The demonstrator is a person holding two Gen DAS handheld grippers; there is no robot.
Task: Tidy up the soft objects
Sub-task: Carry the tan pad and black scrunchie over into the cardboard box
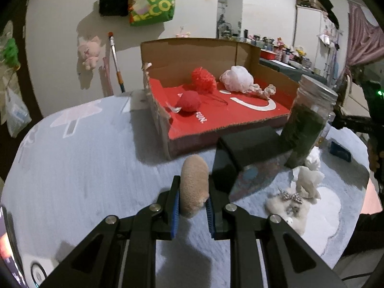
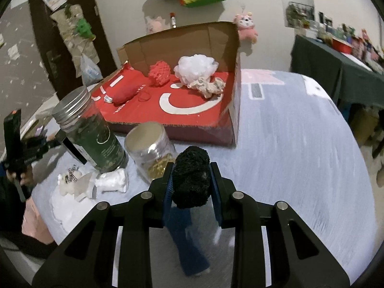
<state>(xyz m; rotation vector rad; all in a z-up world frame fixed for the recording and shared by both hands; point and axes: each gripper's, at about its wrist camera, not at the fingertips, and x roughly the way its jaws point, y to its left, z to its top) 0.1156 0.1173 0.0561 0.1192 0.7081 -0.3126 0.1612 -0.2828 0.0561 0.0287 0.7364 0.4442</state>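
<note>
Pale blue tablecloth, cardboard box at far side. Left gripper pinches tan soft roll; right gripper pinches black fuzzy ball. Between grippers and box: tall green jar, short jar, black block. Box already holds red pouch, white pouf.

Left claw clamped, right claw clamped

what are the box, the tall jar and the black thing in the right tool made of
Box: corrugated cardboard, matte brown walls with torn, fluted edges; the floor is printed red.
Tall jar: clear and glossy, glass or plastic, I can't tell which; the ribbed screw lid looks like brushed metal.
Black thing, clamped in the right tool: fuzzy and matte, probably yarn or mesh fibre.
</note>
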